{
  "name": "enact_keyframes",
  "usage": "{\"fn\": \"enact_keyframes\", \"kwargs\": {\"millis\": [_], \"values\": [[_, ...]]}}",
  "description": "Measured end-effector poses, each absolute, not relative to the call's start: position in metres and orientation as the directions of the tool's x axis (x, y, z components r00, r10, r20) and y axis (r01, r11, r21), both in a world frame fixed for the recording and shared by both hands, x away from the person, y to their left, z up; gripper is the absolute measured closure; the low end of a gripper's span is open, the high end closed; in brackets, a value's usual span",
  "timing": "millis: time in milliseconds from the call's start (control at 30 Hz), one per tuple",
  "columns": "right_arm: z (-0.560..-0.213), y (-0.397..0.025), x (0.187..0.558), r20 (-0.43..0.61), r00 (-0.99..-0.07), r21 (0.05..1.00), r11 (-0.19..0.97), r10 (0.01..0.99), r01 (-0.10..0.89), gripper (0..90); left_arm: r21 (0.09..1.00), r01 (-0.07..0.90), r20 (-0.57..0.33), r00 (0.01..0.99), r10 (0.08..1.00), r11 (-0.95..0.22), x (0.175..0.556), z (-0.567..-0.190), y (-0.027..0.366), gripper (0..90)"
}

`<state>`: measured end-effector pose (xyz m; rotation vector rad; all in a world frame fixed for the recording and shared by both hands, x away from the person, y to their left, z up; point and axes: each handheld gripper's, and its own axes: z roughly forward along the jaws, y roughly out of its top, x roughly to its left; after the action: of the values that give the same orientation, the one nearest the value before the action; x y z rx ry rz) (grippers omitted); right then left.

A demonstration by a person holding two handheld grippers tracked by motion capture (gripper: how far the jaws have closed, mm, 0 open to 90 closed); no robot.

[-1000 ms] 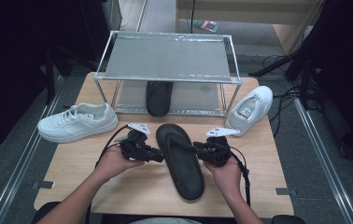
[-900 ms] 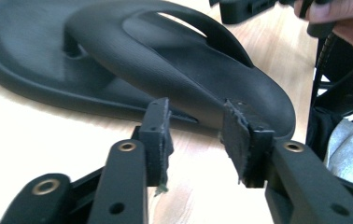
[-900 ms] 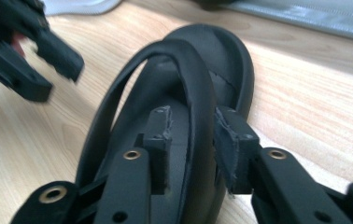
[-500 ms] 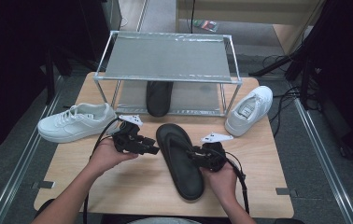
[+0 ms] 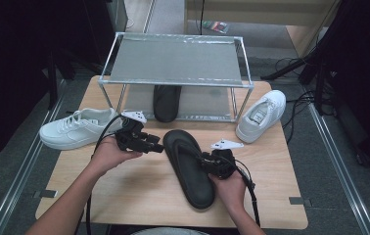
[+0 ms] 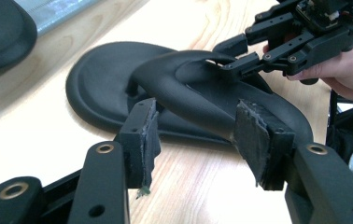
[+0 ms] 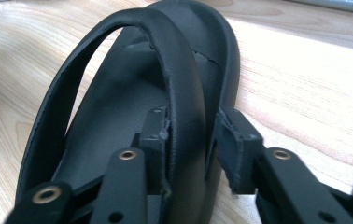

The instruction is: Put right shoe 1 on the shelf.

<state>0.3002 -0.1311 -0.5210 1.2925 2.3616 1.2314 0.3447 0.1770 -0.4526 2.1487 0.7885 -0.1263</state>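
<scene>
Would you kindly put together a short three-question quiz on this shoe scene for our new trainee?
1. True or false: the right gripper has its jaws around the strap of the black sandal.
2. How many white sneakers lie on the table?
3. The left gripper is: A) shut on the sandal's toe, B) open beside the sandal, C) resting on the rack.

Key: 1 true. 2 two: the left sneaker and the right sneaker. 3 B.
</scene>
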Motion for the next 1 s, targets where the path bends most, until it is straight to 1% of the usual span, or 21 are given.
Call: {"fn": "enact_keyframes", "kwargs": {"millis": [33, 67, 167, 200, 367, 567, 633, 667, 767, 833, 867, 900, 1000], "values": [[-0.52, -0.132, 0.3, 0.223, -0.609, 0.739, 0.276, 0.761, 0.615, 73.2, 0.675, 0.578, -0.349, 0.797, 0.492, -0.458, 0.346, -0.452, 0.178, 49.0], [-0.52, -0.132, 0.299, 0.207, -0.608, 0.741, 0.284, 0.766, 0.609, 74.0, 0.687, 0.574, -0.348, 0.799, 0.491, -0.445, 0.347, -0.452, 0.179, 48.6], [-0.52, -0.133, 0.299, 0.221, -0.601, 0.736, 0.273, 0.768, 0.619, 74.3, 0.679, 0.579, -0.351, 0.797, 0.492, -0.452, 0.349, -0.452, 0.179, 48.1], [-0.519, -0.133, 0.299, 0.22, -0.6, 0.733, 0.276, 0.769, 0.622, 74.8, 0.683, 0.569, -0.334, 0.801, 0.497, -0.457, 0.35, -0.451, 0.18, 48.1], [-0.518, -0.136, 0.299, 0.226, -0.59, 0.725, 0.271, 0.775, 0.634, 75.6, 0.691, 0.568, -0.337, 0.8, 0.496, -0.447, 0.352, -0.447, 0.182, 48.4], [-0.514, -0.139, 0.299, 0.248, -0.581, 0.716, 0.257, 0.776, 0.649, 75.9, 0.703, 0.546, -0.301, 0.809, 0.505, -0.456, 0.351, -0.44, 0.184, 53.5], [-0.512, -0.14, 0.298, 0.253, -0.58, 0.714, 0.255, 0.774, 0.652, 75.9, 0.707, 0.537, -0.293, 0.815, 0.501, -0.46, 0.352, -0.437, 0.185, 57.4], [-0.509, -0.142, 0.298, 0.257, -0.581, 0.715, 0.253, 0.772, 0.652, 76.1, 0.707, 0.539, -0.291, 0.812, 0.505, -0.459, 0.353, -0.435, 0.185, 61.8], [-0.504, -0.146, 0.297, 0.272, -0.576, 0.716, 0.238, 0.771, 0.656, 76.2, 0.716, 0.53, -0.293, 0.819, 0.494, -0.454, 0.358, -0.426, 0.184, 69.9], [-0.502, -0.147, 0.297, 0.271, -0.575, 0.718, 0.236, 0.772, 0.655, 76.2, 0.715, 0.526, -0.29, 0.822, 0.49, -0.46, 0.36, -0.424, 0.183, 73.4], [-0.5, -0.148, 0.298, 0.269, -0.577, 0.722, 0.235, 0.771, 0.651, 76.2, 0.712, 0.524, -0.285, 0.824, 0.49, -0.467, 0.362, -0.421, 0.182, 73.4], [-0.498, -0.15, 0.298, 0.274, -0.574, 0.72, 0.231, 0.772, 0.654, 76.2, 0.718, 0.515, -0.279, 0.829, 0.484, -0.469, 0.366, -0.417, 0.181, 77.2], [-0.494, -0.152, 0.301, 0.28, -0.57, 0.717, 0.227, 0.772, 0.659, 76.2, 0.719, 0.495, -0.257, 0.842, 0.475, -0.489, 0.374, -0.407, 0.178, 83.0]]}}
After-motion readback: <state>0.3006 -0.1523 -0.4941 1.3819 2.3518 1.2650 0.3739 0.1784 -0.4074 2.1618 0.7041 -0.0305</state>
